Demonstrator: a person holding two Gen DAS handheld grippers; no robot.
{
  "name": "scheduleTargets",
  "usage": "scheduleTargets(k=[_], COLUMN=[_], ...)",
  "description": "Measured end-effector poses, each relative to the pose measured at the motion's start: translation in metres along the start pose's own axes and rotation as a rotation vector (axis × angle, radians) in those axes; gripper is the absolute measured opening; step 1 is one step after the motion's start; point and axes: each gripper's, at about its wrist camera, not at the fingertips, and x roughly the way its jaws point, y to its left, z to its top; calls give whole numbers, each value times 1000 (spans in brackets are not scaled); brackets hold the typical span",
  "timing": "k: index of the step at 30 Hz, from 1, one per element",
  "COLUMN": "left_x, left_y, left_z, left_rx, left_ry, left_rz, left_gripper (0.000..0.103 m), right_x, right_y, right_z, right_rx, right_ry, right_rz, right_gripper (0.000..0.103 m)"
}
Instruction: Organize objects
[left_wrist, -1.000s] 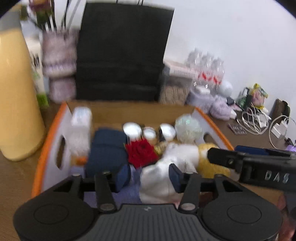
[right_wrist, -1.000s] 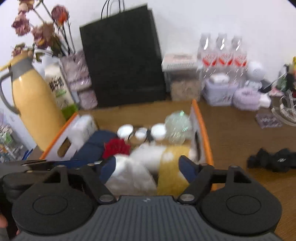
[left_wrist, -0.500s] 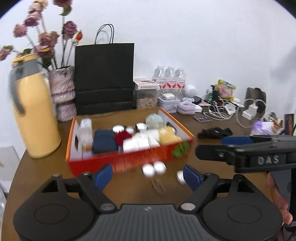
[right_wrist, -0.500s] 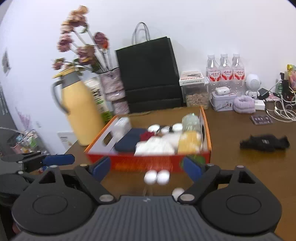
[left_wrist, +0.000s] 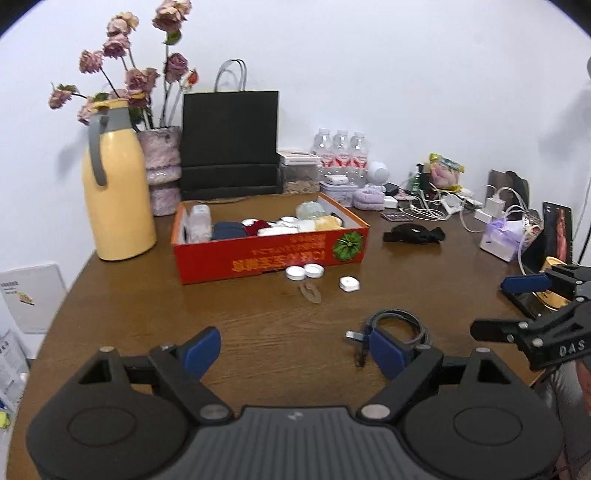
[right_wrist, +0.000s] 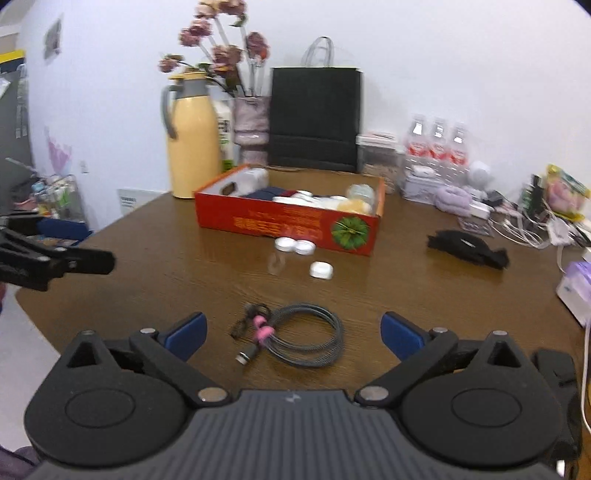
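Note:
A red cardboard box (left_wrist: 269, 254) stands mid-table, packed with a navy pouch, a red flower, white and yellow soft items and small jars. In front of it lie two white round lids (left_wrist: 304, 272), a small white case (left_wrist: 349, 283) and a clear plastic piece (left_wrist: 310, 291). A coiled grey cable (right_wrist: 303, 339) with a pink tie lies on the wood just ahead of my right gripper (right_wrist: 293, 334), whose jaws are opening with nothing held. My left gripper (left_wrist: 295, 350) hovers over bare wood, its jaws also opening and empty. The cable (left_wrist: 400, 328) lies by its right finger.
A yellow thermos jug (left_wrist: 116, 192), a vase of dried flowers (left_wrist: 162, 173) and a black paper bag (left_wrist: 229, 144) stand behind the box. Water bottles (left_wrist: 340, 151), chargers and cords (left_wrist: 461, 206), a black cloth (left_wrist: 413, 233) and a purple tissue pack (left_wrist: 506, 240) crowd the right.
Both grippers have pulled back from over the box to the near side of the table, and their jaws have spread wider. The soft items stayed in the box; the cable came into view.

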Motion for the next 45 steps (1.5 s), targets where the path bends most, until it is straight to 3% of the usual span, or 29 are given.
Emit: scheduleTargets(k=[5,8,10,13,18,21,24,27,33,39,45], left_x=[40,77,107,159,226,247,254,254,244,209,130], left_y=[-5,-6,-5,-1,10,15,15,11,13,15,17], left_z=[-1,8,18,33,45,47,46,44,36,39,41], left_rx=[14,11,-4,-30,-108,-131,-126,-116,-119,-136,-167], left_ry=[3,11,29,77,152,193,176,181,152,82,-32], left_rz=[-51,-48,-46,-28,-23,-37,-69,-86,-82,-86,-78], left_gripper=[87,78,62,52,49,31,24,4,1,1,1], right_x=[21,50,70,104,160,189,208,221,233,215,143], right_y=[-8,-9,-13,-19,-32,-37,-33,-27,-21,-21,-7], right_z=[-4,-3,0,8,23,31,35,38,38,40,38], right_rx=[9,-17,-10,17,53,82,70,48,30,44,51], right_ry=[-65,-59,-47,-15,42,84,108,131,134,101,-2], right_rz=[-94,-160,-151,-126,-93,-62,-45,-40,-37,-42,-21], right_gripper=[102,99,97,90,76,71,60,41,28,27,27])
